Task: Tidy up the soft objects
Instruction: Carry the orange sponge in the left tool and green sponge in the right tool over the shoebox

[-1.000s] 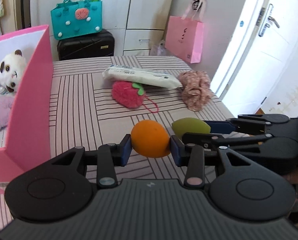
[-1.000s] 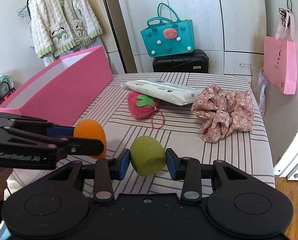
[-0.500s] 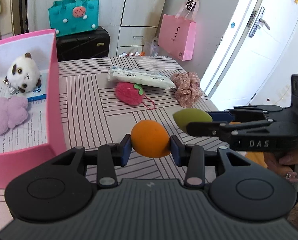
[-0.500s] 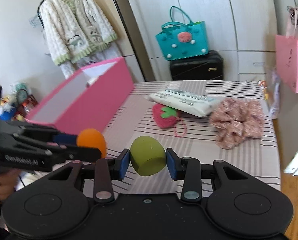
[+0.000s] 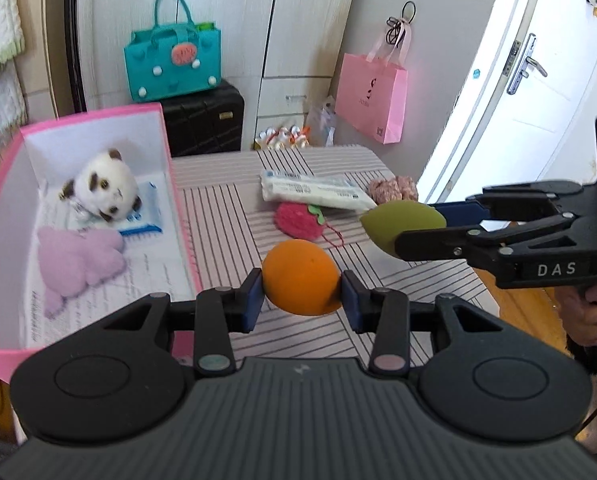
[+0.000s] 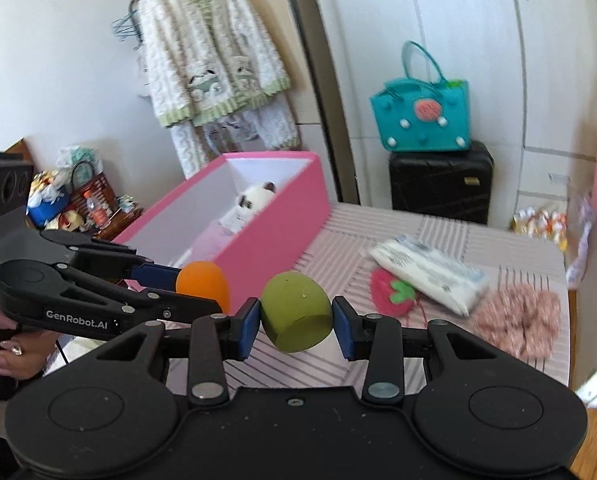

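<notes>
Room first: white wardrobe doors [image 6: 478,60] at the back, one white door [image 5: 538,80] on the right, one fluffy cream-and-green cardigan [image 6: 210,56] on a hanger. Below the wardrobe, one black suitcase [image 6: 442,184] with one teal tote bag [image 6: 422,120] on top; one pink paper bag [image 5: 370,100] hung on the wall.

Table [image 5: 226,216] under a striped pinkish cloth. At its left, one pink box [image 5: 170,184], white inside, open on top, holding one panda plush [image 5: 98,188], one lilac plush [image 5: 74,264] and one blue-edged packet [image 5: 142,220] — three things counted.

On the cloth itself, three loose things: one white tissue pack [image 5: 314,192], one pink floral scrunchie [image 6: 518,320] just beside it, one pink strawberry pouch [image 5: 298,220] touching the pack's near edge.

Two grippers, both raised above the near part of the table, side by side. Left gripper [image 5: 301,288] closed narrowly around one orange sponge [image 5: 298,280], blue pads pressed to its sides, just right of the box's near corner. Right gripper [image 6: 296,318] likewise clamped on one green sponge [image 6: 298,312], flat cut face turned toward the camera — clear of the cloth, well short of the box.
</notes>
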Available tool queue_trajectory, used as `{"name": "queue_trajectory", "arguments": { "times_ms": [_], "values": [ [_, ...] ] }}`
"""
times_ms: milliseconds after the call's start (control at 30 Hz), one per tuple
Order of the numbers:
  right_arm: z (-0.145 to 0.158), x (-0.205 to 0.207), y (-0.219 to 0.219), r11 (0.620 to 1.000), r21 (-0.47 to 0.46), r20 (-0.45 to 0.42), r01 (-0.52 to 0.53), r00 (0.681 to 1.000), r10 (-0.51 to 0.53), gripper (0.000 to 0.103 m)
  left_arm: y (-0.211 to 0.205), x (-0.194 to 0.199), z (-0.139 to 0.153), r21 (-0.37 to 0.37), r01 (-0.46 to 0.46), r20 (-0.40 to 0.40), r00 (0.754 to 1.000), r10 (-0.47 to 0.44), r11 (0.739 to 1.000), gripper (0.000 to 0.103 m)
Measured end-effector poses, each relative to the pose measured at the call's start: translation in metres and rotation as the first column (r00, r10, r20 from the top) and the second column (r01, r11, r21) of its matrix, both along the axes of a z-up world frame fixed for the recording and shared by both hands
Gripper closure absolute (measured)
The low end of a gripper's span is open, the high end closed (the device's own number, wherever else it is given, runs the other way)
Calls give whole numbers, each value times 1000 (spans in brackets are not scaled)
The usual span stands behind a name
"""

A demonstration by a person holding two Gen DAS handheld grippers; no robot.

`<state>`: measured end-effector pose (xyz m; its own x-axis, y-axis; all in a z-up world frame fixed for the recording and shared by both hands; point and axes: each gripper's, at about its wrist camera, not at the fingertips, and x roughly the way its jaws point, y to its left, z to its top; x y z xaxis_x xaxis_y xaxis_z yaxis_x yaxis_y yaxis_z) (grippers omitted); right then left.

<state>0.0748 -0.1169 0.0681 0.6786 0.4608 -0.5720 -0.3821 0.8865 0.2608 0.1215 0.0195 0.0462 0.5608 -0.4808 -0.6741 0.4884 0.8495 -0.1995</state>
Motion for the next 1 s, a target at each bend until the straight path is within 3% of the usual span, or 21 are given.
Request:
{"name": "queue_trajectory", "arguments": {
  "times_ms": [400, 533, 733, 833, 1000],
  "values": [
    [34, 23, 45, 993, -40, 98, -114, 988, 117, 59, 33, -8, 28, 1, -5, 80, 997, 5, 1000, 63],
    [36, 38, 57, 990, -31, 95, -135, 986, 137, 58, 57, -6, 35, -45, -48, 109, 993, 53, 998, 63],
    [34, 66, 71, 991, -23, 111, -135, 984, 137, 58, 91, 14, 40, -42, -148, 134, 979, 152, 988, 63],
    [32, 72, 83, 988, -64, 161, -138, 976, 146, 58, 107, 30, 37, -31, -213, 132, 968, 215, 977, 63],
    [22, 97, 110, 973, -141, 153, -183, 967, 204, 59, 121, 63, 25, 12, -265, 104, 959, 262, 964, 63]
  ]
}}
